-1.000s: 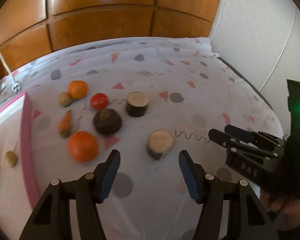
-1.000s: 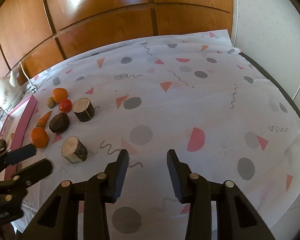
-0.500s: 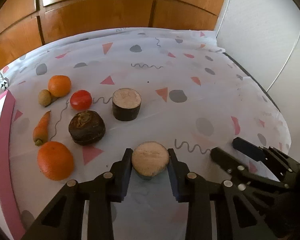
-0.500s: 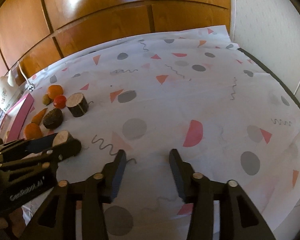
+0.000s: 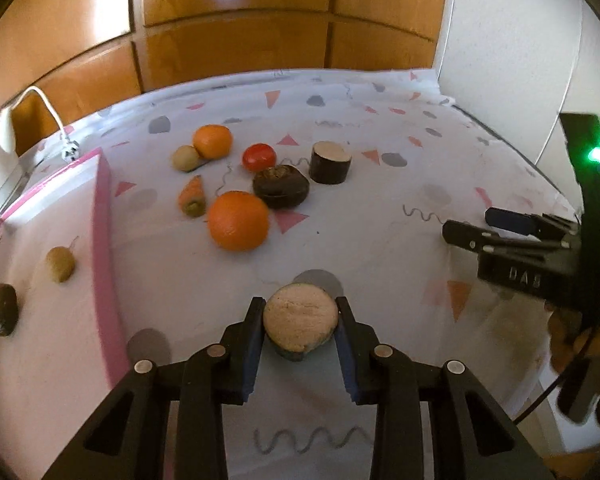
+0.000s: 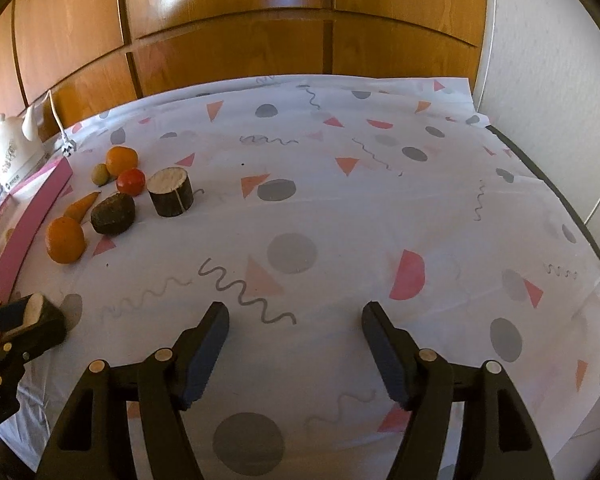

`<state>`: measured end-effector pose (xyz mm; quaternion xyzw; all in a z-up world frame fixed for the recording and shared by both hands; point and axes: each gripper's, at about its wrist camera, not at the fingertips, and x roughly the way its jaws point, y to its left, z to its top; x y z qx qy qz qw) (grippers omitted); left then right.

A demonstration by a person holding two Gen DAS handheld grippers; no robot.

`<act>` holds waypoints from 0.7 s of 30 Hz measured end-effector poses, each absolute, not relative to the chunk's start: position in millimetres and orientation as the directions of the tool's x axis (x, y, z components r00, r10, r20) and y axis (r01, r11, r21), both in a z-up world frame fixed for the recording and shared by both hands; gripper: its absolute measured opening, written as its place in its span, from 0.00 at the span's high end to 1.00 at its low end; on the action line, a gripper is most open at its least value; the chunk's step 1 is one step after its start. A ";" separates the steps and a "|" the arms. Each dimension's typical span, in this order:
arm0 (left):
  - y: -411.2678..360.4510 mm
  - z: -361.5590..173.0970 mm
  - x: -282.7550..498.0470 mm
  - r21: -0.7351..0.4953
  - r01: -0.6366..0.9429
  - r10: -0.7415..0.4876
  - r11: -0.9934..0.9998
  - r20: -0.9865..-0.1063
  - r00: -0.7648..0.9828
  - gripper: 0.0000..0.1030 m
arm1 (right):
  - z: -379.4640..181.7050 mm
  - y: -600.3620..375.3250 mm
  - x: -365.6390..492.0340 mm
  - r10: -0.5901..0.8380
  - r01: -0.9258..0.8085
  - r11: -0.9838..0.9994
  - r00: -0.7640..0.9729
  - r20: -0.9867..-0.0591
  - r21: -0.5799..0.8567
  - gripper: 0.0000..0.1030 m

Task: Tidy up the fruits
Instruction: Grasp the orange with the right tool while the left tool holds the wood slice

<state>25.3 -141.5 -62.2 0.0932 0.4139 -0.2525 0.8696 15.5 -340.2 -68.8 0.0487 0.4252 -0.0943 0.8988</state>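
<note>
My left gripper (image 5: 300, 316) is shut on a dark-skinned cut piece with a pale flat face (image 5: 300, 322), held above the cloth; it also shows at the left edge of the right wrist view (image 6: 40, 316). On the cloth lie a large orange (image 5: 238, 220), a small orange (image 5: 213, 141), a tomato (image 5: 259, 157), a carrot (image 5: 192, 198), a dark round fruit (image 5: 281, 186), a second cut piece (image 5: 330, 162) and a small kiwi (image 5: 185, 158). My right gripper (image 6: 294, 320) is open and empty over bare cloth.
A pink-rimmed white tray (image 5: 104, 240) at the left holds a kiwi (image 5: 61, 264) and a darker fruit (image 5: 0, 308). A white kettle (image 6: 14, 152) stands at the far left. Wood panelling lies behind, a white wall (image 6: 548, 80) to the right.
My left gripper closed on the pale-faced cut piece and lifted it back toward me and leftward. My right gripper opened wider and stayed over the cloth.
</note>
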 end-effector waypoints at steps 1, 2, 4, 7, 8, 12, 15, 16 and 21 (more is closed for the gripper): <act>-139.6 -62.6 24.1 -0.047 0.515 -0.364 0.856 -0.763 0.535 0.67 | -67.3 -339.7 16.5 -0.132 0.211 0.977 0.614 -0.778 0.001 0.39; -137.0 -63.3 23.4 -0.055 0.513 -0.370 0.857 -0.759 0.536 0.67 | -64.4 -338.1 17.0 -0.138 0.210 0.978 0.609 -0.781 -0.009 0.51; -134.9 -64.2 22.3 -0.062 0.513 -0.377 0.856 -0.753 0.540 0.67 | -53.4 -331.1 19.6 -0.112 0.173 0.985 0.625 -0.773 -0.003 0.58; -135.9 -66.3 17.9 -0.033 0.526 -0.373 0.850 -0.742 0.556 0.67 | -39.5 -318.4 26.3 0.044 0.061 0.992 0.641 -0.766 0.108 0.58; -135.9 -66.5 16.5 -0.026 0.529 -0.374 0.848 -0.736 0.564 0.67 | -36.2 -312.0 31.3 0.113 0.010 0.988 0.631 -0.767 0.154 0.58; -135.2 -67.6 14.6 -0.018 0.533 -0.378 0.846 -0.725 0.575 0.67 | -29.8 -272.8 54.5 0.276 -0.170 0.961 0.575 -0.770 0.218 0.58; -136.3 -68.2 14.4 -0.010 0.535 -0.375 0.845 -0.724 0.579 0.67 | -33.5 -242.8 72.6 0.319 -0.267 0.942 0.535 -0.783 0.202 0.58; -136.5 -68.2 14.7 -0.012 0.534 -0.375 0.845 -0.725 0.578 0.67 | -36.2 -233.9 80.7 0.326 -0.290 0.937 0.522 -0.788 0.195 0.58; -135.0 -68.5 13.7 -0.023 0.537 -0.385 0.843 -0.724 0.573 0.67 | -50.0 -215.1 111.4 0.354 -0.342 0.918 0.474 -0.806 0.202 0.52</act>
